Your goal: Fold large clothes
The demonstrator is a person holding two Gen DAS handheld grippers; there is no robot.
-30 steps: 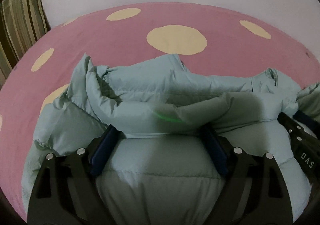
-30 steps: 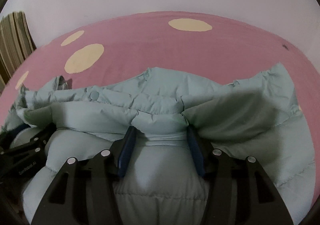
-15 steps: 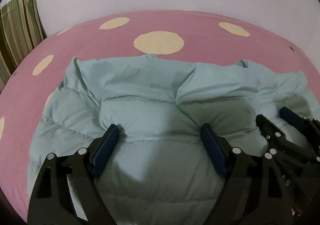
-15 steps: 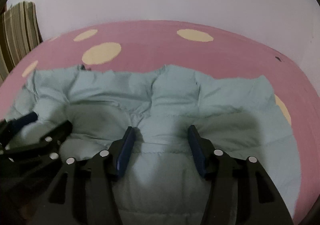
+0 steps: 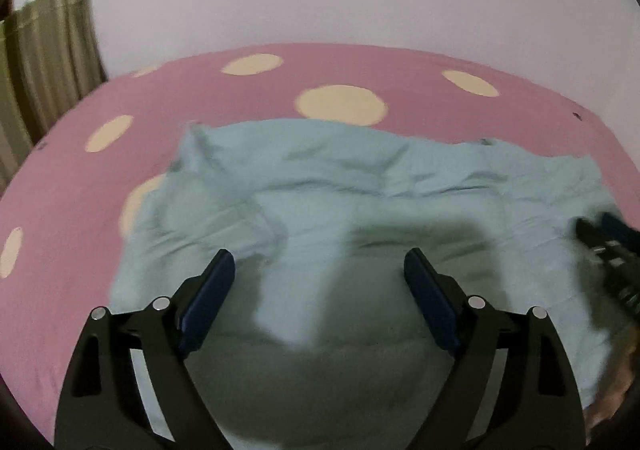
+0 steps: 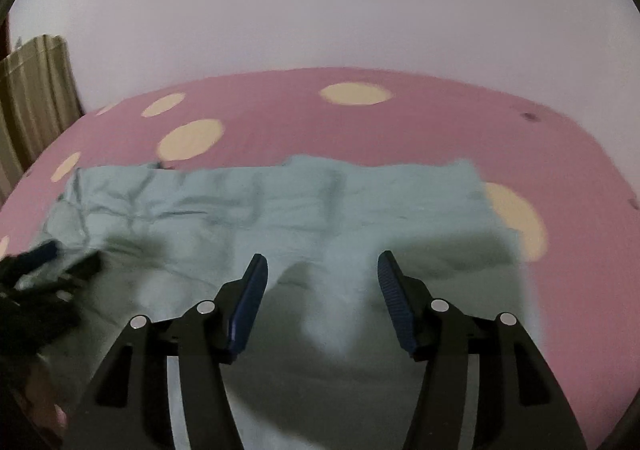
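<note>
Left wrist view: left tool (image 5: 318,278) and right tool (image 6: 320,276), both released, hover above the pale-green padded garment (image 5: 360,193) lying flat mid-bed (image 5: 240,105); one fold appears laid, so next comes regrasping an edge.

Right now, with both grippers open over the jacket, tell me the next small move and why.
Probably lower the left gripper and right gripper onto the near edge of the pale green puffer jacket and pinch it. Both stand open with nothing between the pads, and the jacket lies flat on the pink spotted bedsheet, ready for another fold.
</note>
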